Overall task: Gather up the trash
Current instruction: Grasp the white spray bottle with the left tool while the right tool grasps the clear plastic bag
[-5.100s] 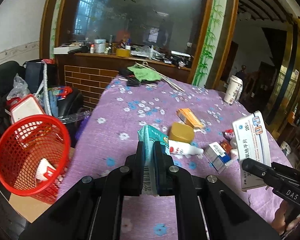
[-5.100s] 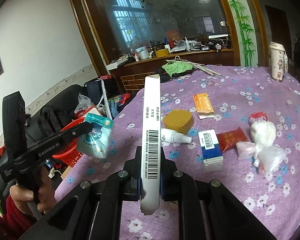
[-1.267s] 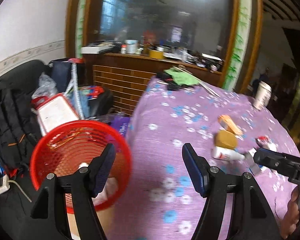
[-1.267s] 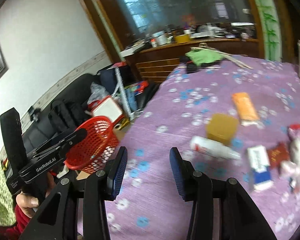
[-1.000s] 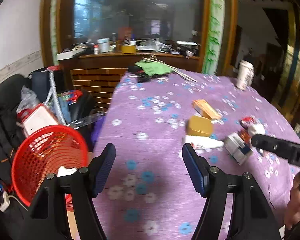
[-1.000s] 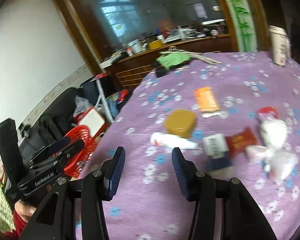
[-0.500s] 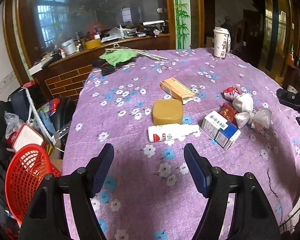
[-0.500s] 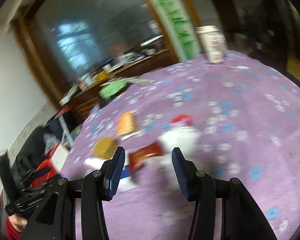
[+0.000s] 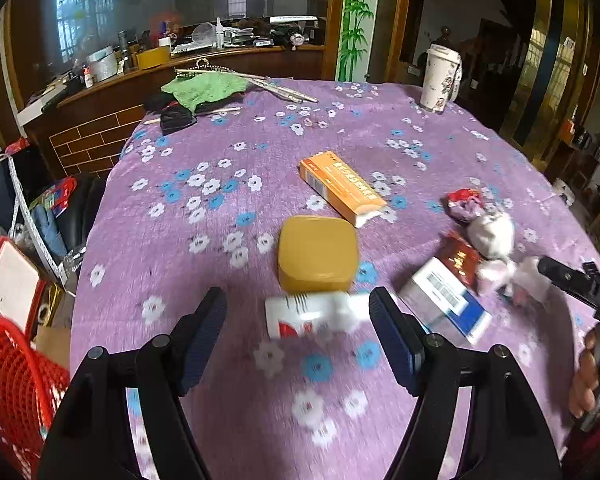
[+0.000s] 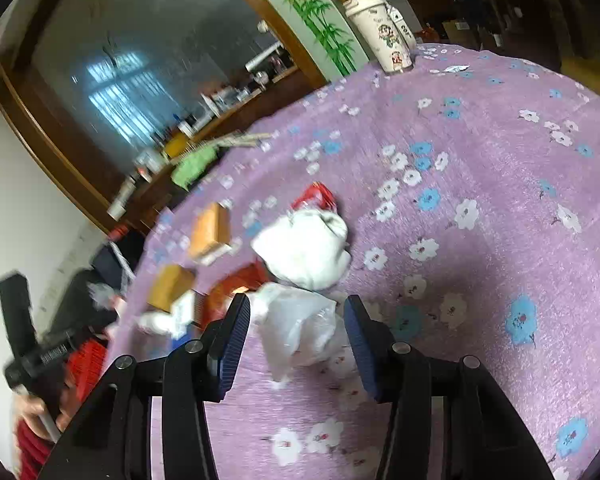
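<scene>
My left gripper (image 9: 300, 332) is open, its fingers either side of a white bottle (image 9: 312, 314) lying on the purple flowered tablecloth (image 9: 220, 216). Behind it sit a yellow box (image 9: 318, 254), an orange carton (image 9: 340, 188) and a blue-white box (image 9: 444, 300). My right gripper (image 10: 296, 340) is open around a crumpled clear plastic bag (image 10: 300, 324), with a white wad (image 10: 304, 246) and a red wrapper (image 10: 314, 196) just beyond. The red basket (image 9: 8, 392) stands off the table's left edge.
A white paper cup (image 9: 438, 76) stands at the far right of the table. A green cloth (image 9: 204, 88) and sticks lie at the far edge. Bags and clutter sit on the floor at left by a brick counter.
Both grippers dropped their boxes into the red basket, opened, and swung back to the table. The left has closed in on the white bottle, the right on the plastic bag.
</scene>
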